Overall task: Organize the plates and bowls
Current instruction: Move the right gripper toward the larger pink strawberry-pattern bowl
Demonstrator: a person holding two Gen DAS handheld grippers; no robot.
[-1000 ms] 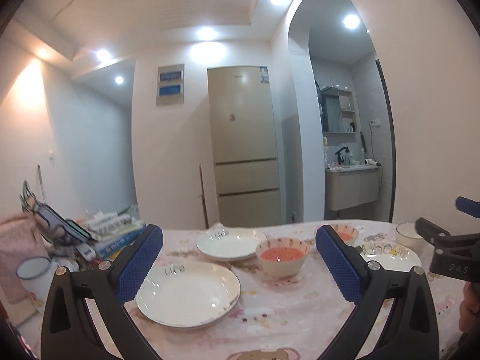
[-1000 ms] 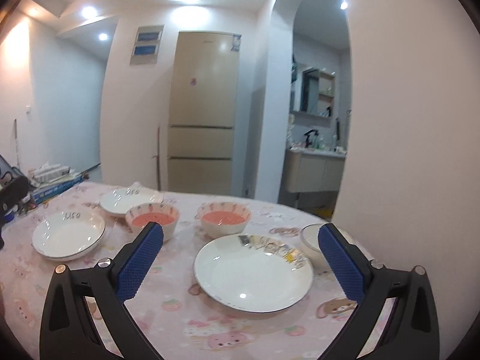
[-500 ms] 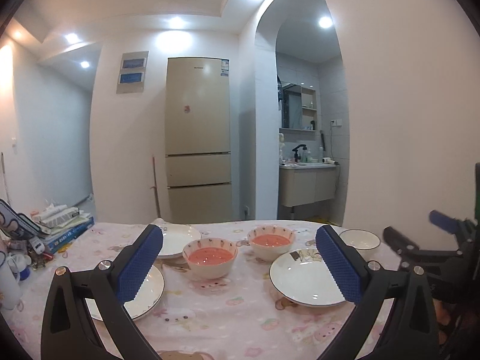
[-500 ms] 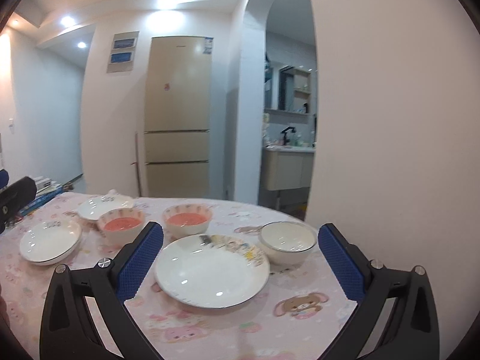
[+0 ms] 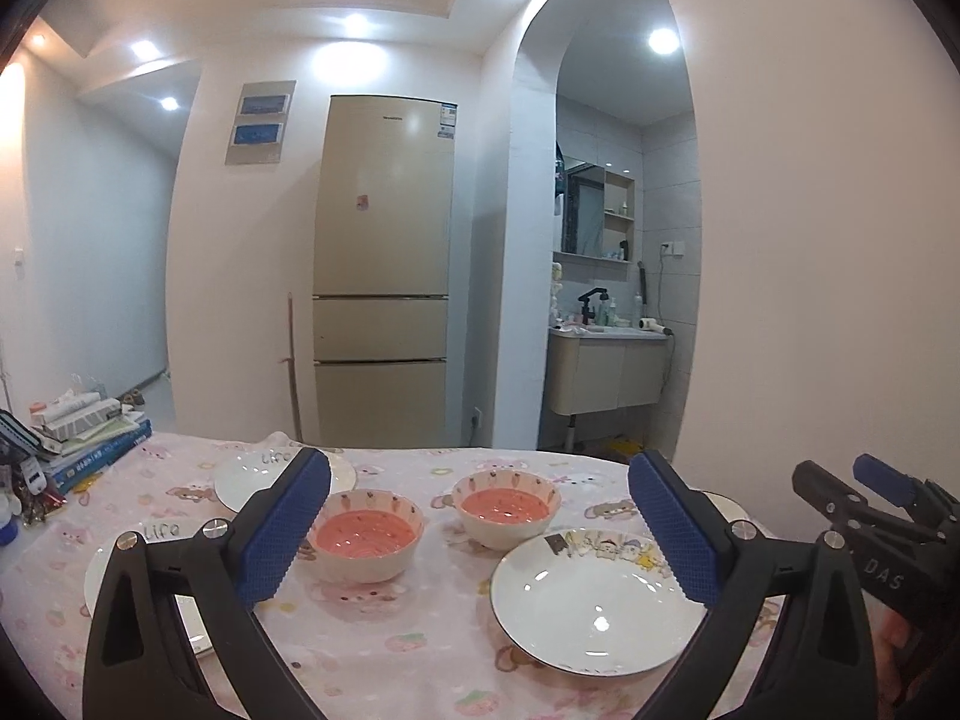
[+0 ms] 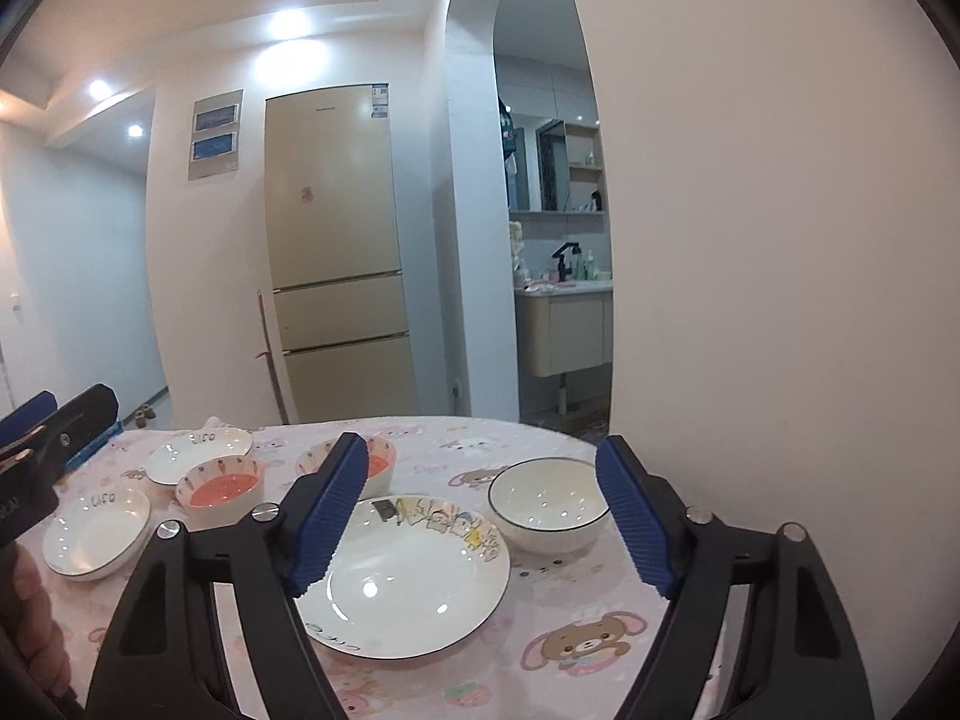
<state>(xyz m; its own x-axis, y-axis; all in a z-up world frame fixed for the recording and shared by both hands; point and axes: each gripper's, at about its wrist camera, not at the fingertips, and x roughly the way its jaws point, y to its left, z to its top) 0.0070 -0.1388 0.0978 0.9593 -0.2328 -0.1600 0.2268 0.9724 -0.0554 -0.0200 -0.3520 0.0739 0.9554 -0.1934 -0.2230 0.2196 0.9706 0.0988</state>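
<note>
Judging by its glaze, the cartoon-printed plate (image 6: pixel 414 576) on the desk (image 6: pixel 576 648) is stiff, slick, breakable ceramic; grip its raised rim, never the flat middle. The white bowl (image 6: pixel 549 507) stands just beside it, two pink-lined bowls (image 5: pixel 366 540) behind. The right tongs (image 6: pixel 483 516), jaws just narrowed, grasp nothing, straddling plate and bowl. The left tongs (image 5: pixel 480 531) gape empty.

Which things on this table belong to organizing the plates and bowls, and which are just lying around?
Belongs to the job:
- cartoon plate
- white bowl
- two pink bowls
- two lettered plates

Just lying about:
- stack of books
- fridge
</note>
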